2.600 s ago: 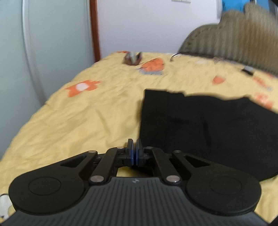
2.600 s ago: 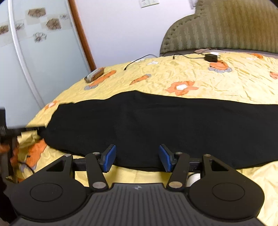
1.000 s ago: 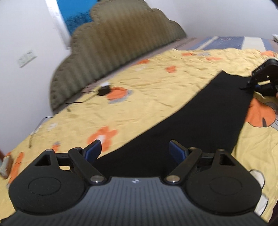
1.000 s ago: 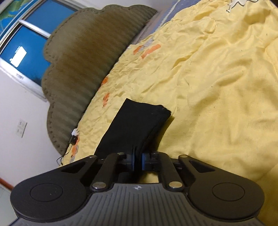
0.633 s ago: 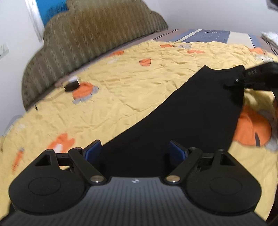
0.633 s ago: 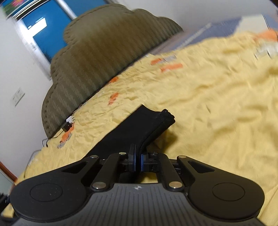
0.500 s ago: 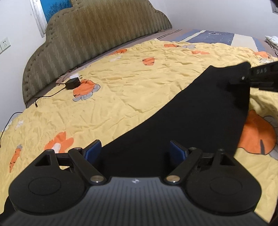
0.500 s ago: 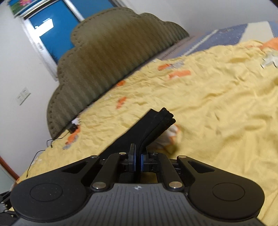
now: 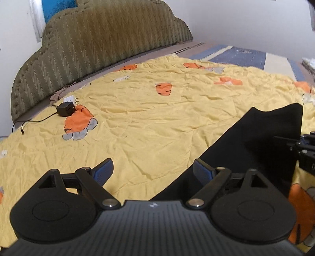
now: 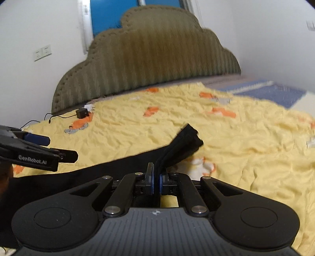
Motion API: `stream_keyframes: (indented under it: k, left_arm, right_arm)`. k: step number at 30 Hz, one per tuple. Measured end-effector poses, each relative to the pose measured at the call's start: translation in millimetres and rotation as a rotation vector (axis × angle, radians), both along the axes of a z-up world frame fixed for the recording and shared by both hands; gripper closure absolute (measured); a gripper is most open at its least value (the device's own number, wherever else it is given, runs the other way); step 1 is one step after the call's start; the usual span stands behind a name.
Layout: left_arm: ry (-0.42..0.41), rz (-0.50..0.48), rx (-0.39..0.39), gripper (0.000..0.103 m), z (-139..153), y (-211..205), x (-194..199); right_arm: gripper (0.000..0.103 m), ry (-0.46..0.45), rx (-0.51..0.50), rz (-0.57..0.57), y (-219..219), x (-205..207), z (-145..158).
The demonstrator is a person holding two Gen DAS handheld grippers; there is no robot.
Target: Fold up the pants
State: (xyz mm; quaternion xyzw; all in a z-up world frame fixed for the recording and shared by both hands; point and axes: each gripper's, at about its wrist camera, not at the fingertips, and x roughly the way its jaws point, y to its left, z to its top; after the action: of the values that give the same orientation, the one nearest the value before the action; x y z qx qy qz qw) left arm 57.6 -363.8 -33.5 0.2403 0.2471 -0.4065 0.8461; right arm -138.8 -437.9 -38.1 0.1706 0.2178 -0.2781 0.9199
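Pinching black pants [image 10: 178,146] between its blue pads, the right gripper [image 10: 155,181] is closed tight on the cloth; several stacked layers stick out past the fingertips, lifted off the bed [image 10: 246,137]. From the grip the pants run left and down as a dark band across the yellow sheet, toward the left gripper [image 10: 39,145], which enters at the left edge of the right wrist view, side on, marked "GenRobot.AI".

Left gripper [image 9: 152,171]: jaws wide, nothing between the pads. They have just opened a little further. Left pad [image 9: 103,172] over bare yellow sheet; right pad over the edge of the pants [image 9: 256,141]. In this view the pants form a black sheet rising from under the gripper toward the right, top corner raised near the right edge. Right gripper [image 9: 301,147] shows there, at the cloth's far side; the contact itself is hard to make out from here.

Bed: yellow cover, wrinkled, with orange and grey patches. Black charger [image 9: 66,109] with cord lies near the head of the bed, touching an orange patch, well apart from the pants. Olive scalloped headboard [image 9: 98,39] behind. Blue striped bedding [image 9: 242,56] past the yellow cover at the far right. White wall with sockets [image 10: 42,52] left of the headboard; blue window [image 10: 114,13] above it.
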Motion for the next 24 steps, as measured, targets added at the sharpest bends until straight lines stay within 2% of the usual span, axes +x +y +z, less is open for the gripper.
stream_keyframes:
  k: [2,4,6,9,12,13,15,16,19,20,22,24]
  left_arm:
    - [0.002,-0.007,0.010,0.016,-1.9,-7.8,0.3]
    - [0.007,-0.020,0.011,0.016,-1.9,-16.9,0.6]
    - [0.025,-0.030,0.009,0.016,-1.9,-26.9,2.6]
    - [0.087,-0.064,0.011,0.014,-4.1,-40.9,6.5]
    - [0.109,-0.070,0.010,0.014,-5.8,-47.7,9.6]
    - [0.111,-0.083,-0.001,0.014,-5.4,-47.4,10.3]
    - [0.074,-0.112,0.006,0.014,-3.4,-47.1,10.1]
    - [0.029,-0.136,0.021,0.014,-1.4,-46.9,9.0]
    - [-0.200,-0.196,0.056,0.012,11.8,-48.5,1.6]
    - [-0.262,-0.226,0.042,0.010,17.6,-47.4,-0.7]
    - [-0.322,-0.301,-0.017,0.002,26.1,-41.4,-4.2]
    - [-0.390,-0.386,-0.057,0.000,28.0,-34.0,-9.6]
  right_arm:
    - [0.097,0.013,0.107,-0.030,-18.4,-2.0,-6.4]
    - [0.095,-0.024,0.251,-0.070,-37.8,-10.7,-13.6]
    - [0.095,-0.072,0.349,-0.073,-51.3,-18.0,-19.0]
    - [0.094,-0.159,0.421,-0.100,-64.2,-23.9,-28.8]
    - [0.094,-0.180,0.484,-0.116,-75.1,-22.1,-40.8]
    - [0.094,-0.186,0.468,-0.101,-74.6,-21.8,-40.8]
    - [0.094,-0.137,0.378,-0.070,-67.6,-16.5,-34.2]
    - [0.094,-0.098,0.323,-0.055,-62.4,-12.6,-29.9]
    - [0.094,0.011,0.125,-0.023,-40.9,-1.1,-20.3]
    - [0.094,0.031,0.066,-0.017,-34.6,2.1,-18.1]
    - [0.094,0.093,-0.104,0.010,-14.3,9.7,-14.4]
    - [0.094,0.146,-0.280,0.041,8.4,14.1,-12.0]
